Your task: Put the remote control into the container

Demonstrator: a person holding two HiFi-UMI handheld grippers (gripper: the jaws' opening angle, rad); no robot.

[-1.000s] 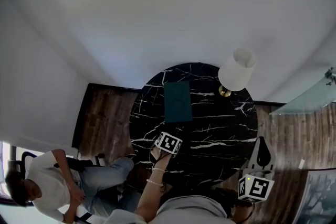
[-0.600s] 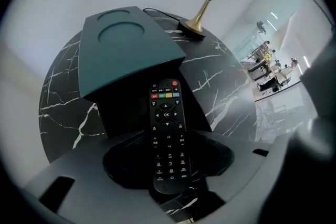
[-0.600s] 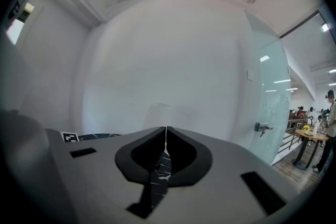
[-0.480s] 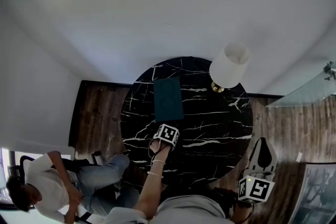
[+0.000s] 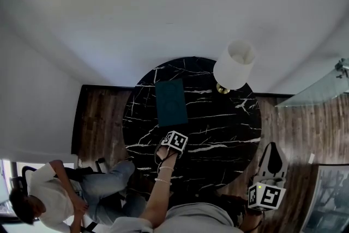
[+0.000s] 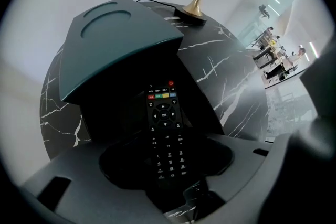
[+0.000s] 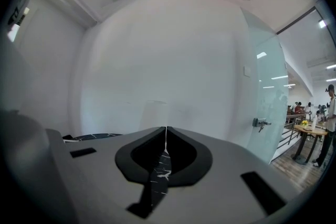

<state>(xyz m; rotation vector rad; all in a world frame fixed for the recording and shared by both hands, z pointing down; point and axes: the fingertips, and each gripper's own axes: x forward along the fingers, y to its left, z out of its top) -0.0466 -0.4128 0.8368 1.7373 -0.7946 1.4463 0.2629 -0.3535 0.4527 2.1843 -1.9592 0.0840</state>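
The black remote control [image 6: 164,128] lies lengthwise between my left gripper's jaws, buttons up. My left gripper [image 6: 168,168] is shut on its near half. The remote's far end, with the coloured buttons, reaches into the dark opening under the teal container's [image 6: 113,42] top. In the head view the teal container [image 5: 171,102] lies on the round black marble table [image 5: 223,123], and my left gripper [image 5: 170,131] sits right at its near end. My right gripper [image 5: 271,160] hangs off the table's near right edge. Its jaws [image 7: 166,136] are shut with nothing between them.
A lamp with a white shade [image 5: 234,64] and brass base [image 6: 190,9] stands at the table's far right. A person sits on a chair [image 5: 54,196] at the lower left, on the wooden floor. A glass door [image 5: 319,96] is at the right.
My left gripper with the remote has edged a little closer to the teal container. The head view has shifted slightly. The right gripper has stayed where it was.
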